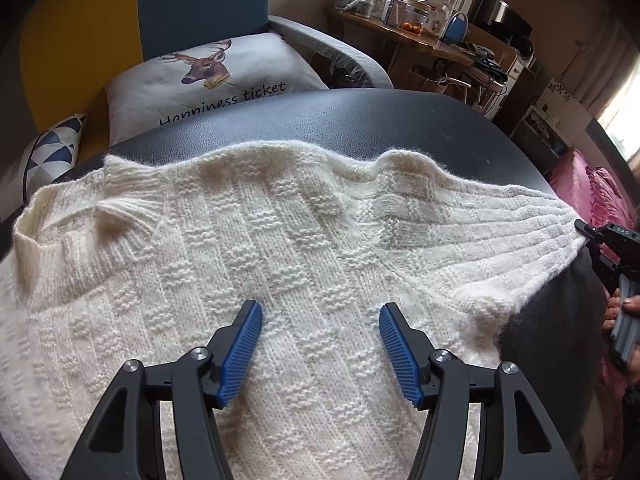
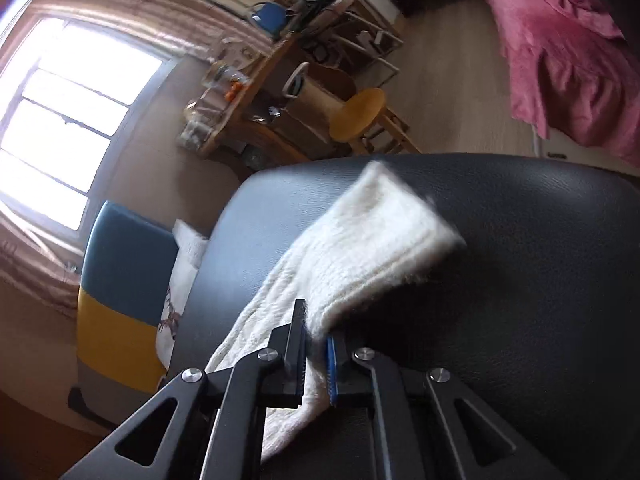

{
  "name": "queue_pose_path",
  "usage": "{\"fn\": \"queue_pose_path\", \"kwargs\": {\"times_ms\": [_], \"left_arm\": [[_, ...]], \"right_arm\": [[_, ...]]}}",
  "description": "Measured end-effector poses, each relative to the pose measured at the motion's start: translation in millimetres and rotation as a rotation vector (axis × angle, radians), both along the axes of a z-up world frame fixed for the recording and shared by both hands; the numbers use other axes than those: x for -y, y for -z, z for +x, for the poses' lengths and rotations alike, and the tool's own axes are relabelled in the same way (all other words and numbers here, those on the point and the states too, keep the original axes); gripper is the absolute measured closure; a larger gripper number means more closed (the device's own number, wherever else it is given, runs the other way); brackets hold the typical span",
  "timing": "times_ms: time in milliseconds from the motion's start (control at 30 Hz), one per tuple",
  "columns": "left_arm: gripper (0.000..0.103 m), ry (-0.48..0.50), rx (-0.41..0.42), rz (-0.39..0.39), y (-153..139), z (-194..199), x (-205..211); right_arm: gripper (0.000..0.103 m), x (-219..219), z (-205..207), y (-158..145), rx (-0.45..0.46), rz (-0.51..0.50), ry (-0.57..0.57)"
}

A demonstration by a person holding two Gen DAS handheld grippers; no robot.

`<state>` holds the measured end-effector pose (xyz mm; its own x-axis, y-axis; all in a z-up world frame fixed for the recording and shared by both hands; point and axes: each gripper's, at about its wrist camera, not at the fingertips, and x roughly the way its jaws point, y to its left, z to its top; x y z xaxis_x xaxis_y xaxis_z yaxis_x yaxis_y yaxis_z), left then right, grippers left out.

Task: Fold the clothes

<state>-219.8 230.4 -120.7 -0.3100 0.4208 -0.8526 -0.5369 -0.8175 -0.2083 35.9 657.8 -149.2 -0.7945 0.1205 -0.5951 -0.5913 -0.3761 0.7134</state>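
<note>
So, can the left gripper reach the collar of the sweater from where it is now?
Probably yes. The left gripper is open above the sweater, and nothing lies between it and the collar further left. The right gripper only holds the sleeve.

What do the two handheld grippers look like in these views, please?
Both match. The left gripper has black plastic linkage arms with triangular cut-outs, silver round pivot pins, and blue ribbed pads lining its fingers. The right gripper has the same black arms, silver pins and a blue ribbed pad. No cables show. No sleeve can be made out.
</note>
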Motion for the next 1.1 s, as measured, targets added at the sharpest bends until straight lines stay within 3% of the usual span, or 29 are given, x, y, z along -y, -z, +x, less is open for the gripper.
{"fn": "queue_pose_path", "kwargs": {"times_ms": [67,167,333,467,667,1100], "left_arm": [[0.042,-0.025,0.074,0.057,-6.0,-5.6,3.7],[0.051,-0.035,0.179,0.160,-19.3,-7.0,2.5],[0.051,0.051,0.235,0.262,-51.4,5.0,-36.2],[0.051,0.105,0.370,0.338,-57.4,9.1,-84.2],[0.051,0.118,0.575,0.374,-31.6,4.7,-154.4],[0.035,0.073,0.763,0.355,7.4,-12.1,-200.6]], "right_arm": [[0.096,14.4,-14.5,-18.2,-0.002,0.091,-0.110],[0.096,47.9,-41.8,-35.3,0.084,0.239,-0.282],[0.096,103.2,-71.6,-34.3,0.201,0.409,-0.509],[0.096,113.7,-70.0,-24.3,0.225,0.425,-0.531],[0.096,140.3,-67.0,-27.8,0.267,0.557,-0.600],[0.094,193.0,-68.8,-20.3,0.392,0.887,-0.748]]}}
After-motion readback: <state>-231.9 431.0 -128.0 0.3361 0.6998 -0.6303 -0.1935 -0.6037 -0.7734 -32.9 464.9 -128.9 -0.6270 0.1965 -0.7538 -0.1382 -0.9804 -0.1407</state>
